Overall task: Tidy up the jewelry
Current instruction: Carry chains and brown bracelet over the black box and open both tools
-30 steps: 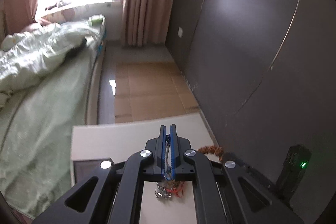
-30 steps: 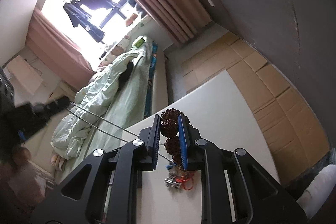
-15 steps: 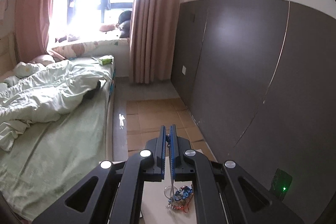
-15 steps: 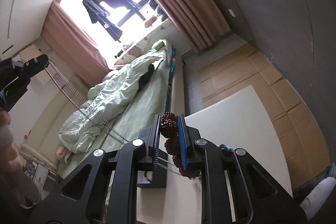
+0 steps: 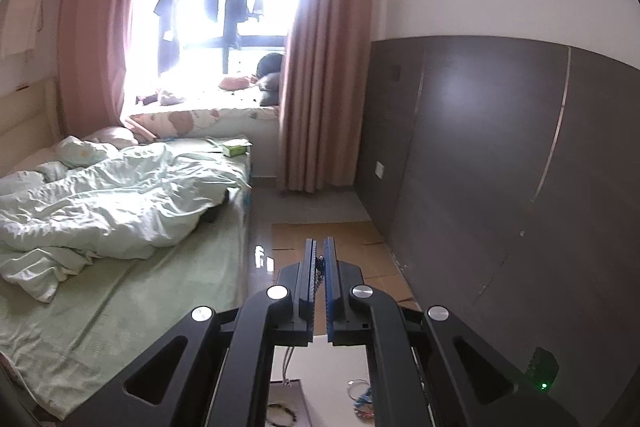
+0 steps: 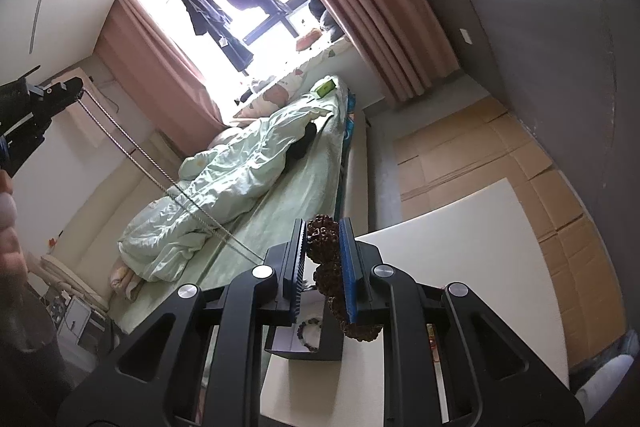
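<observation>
My left gripper (image 5: 319,247) is shut on a thin silver chain necklace (image 5: 318,273) and holds it high above the white table (image 5: 332,359). From the right wrist view that gripper (image 6: 60,93) sits at the far left, with the chain (image 6: 160,179) stretched down from it. My right gripper (image 6: 323,227) is shut on a brown beaded bracelet (image 6: 320,233) whose beads hang below the jaws. A dark tray (image 6: 320,347) on the table holds a dark bead bracelet (image 6: 310,333). Loose jewelry (image 5: 362,397) lies on the table.
A bed with a pale green duvet (image 5: 100,195) lies left of the table. A dark panelled wall (image 5: 500,167) runs along the right. Cardboard sheets (image 6: 480,155) cover the floor. A small black device with a green light (image 5: 542,373) stands at the right.
My left gripper has risen and tilted up, drawing the chain out long and taut. My right gripper stays shut on the brown bracelet and has lifted slightly.
</observation>
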